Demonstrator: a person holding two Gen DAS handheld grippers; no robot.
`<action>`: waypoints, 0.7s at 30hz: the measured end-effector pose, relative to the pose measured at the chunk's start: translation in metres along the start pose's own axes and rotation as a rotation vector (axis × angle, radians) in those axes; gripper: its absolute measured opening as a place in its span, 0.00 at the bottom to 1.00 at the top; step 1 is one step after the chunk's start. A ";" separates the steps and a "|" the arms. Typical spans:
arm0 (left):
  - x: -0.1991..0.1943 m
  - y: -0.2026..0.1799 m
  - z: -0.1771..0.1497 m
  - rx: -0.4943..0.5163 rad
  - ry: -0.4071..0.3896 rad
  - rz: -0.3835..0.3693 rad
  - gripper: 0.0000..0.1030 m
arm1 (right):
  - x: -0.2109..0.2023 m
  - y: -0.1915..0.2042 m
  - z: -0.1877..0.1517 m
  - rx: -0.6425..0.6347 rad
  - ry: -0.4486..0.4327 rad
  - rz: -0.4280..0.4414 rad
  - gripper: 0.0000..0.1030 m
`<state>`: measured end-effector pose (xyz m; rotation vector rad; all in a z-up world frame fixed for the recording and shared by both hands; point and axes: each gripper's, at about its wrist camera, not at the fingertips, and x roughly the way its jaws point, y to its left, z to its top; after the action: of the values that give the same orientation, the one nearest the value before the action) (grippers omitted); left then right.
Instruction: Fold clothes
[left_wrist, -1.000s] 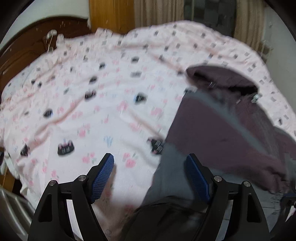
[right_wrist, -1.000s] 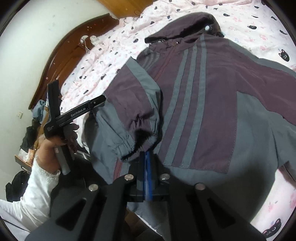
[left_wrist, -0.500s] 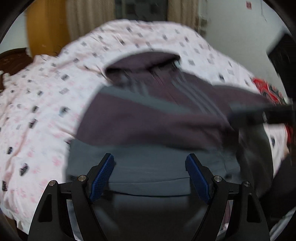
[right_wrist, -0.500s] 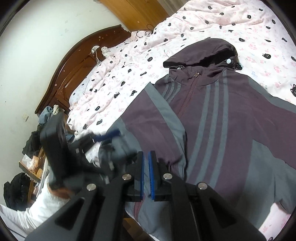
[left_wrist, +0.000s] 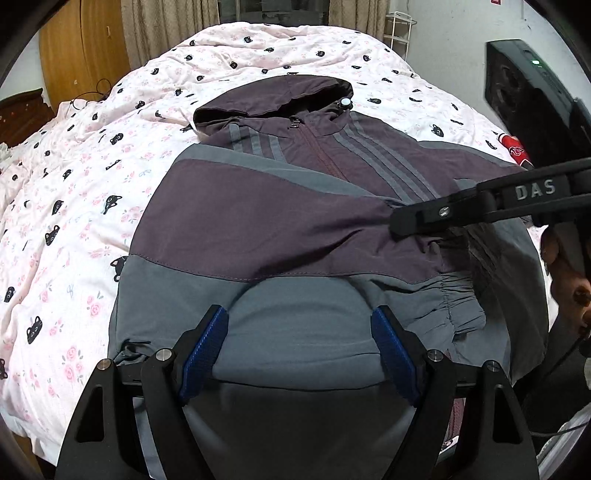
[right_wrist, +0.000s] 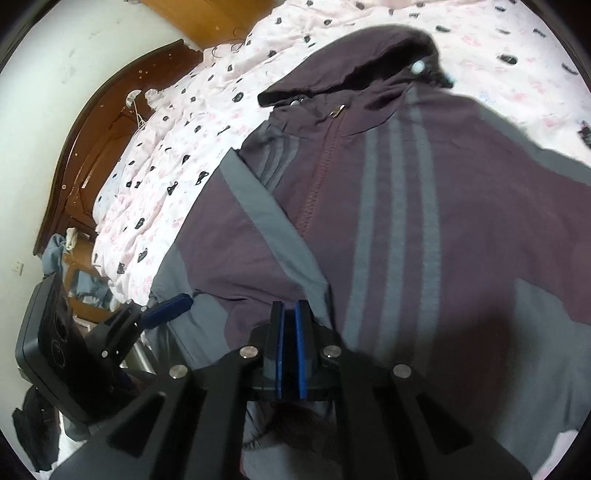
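Jacket (left_wrist: 258, 221): centre frame on the bed (left_wrist: 74, 221), one sleeve (left_wrist: 369, 236) across its chest.
Right hand-held gripper (right_wrist: 290, 314): clenched on that sleeve's end — steering the fold (my guess).
Left hand-held gripper (left_wrist: 299, 350): released — hovering at the hem.

Jacket (left_wrist: 258, 221): smooth, matt woven cloth. Bedsheet (left_wrist: 74, 177): soft printed cotton-like cloth. Headboard (right_wrist: 92, 147): glossy dark wood.

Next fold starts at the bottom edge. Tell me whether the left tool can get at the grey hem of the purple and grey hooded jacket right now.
Probably yes. The left tool is open, its fingers straddle the grey hem, and nothing lies between them.
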<state>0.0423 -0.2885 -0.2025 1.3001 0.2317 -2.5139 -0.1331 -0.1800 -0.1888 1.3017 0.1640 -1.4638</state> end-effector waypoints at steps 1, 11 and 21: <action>-0.001 0.000 0.000 -0.002 -0.003 -0.002 0.75 | -0.005 0.000 -0.001 -0.010 -0.013 -0.013 0.07; -0.030 0.004 0.010 -0.028 -0.165 -0.037 0.75 | -0.123 -0.050 -0.021 0.093 -0.298 -0.043 0.64; -0.031 0.003 0.024 -0.072 -0.234 -0.050 0.75 | -0.206 -0.150 -0.064 0.331 -0.431 -0.145 0.64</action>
<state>0.0419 -0.2922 -0.1631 0.9732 0.3020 -2.6447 -0.2547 0.0466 -0.1358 1.2150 -0.2837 -1.9194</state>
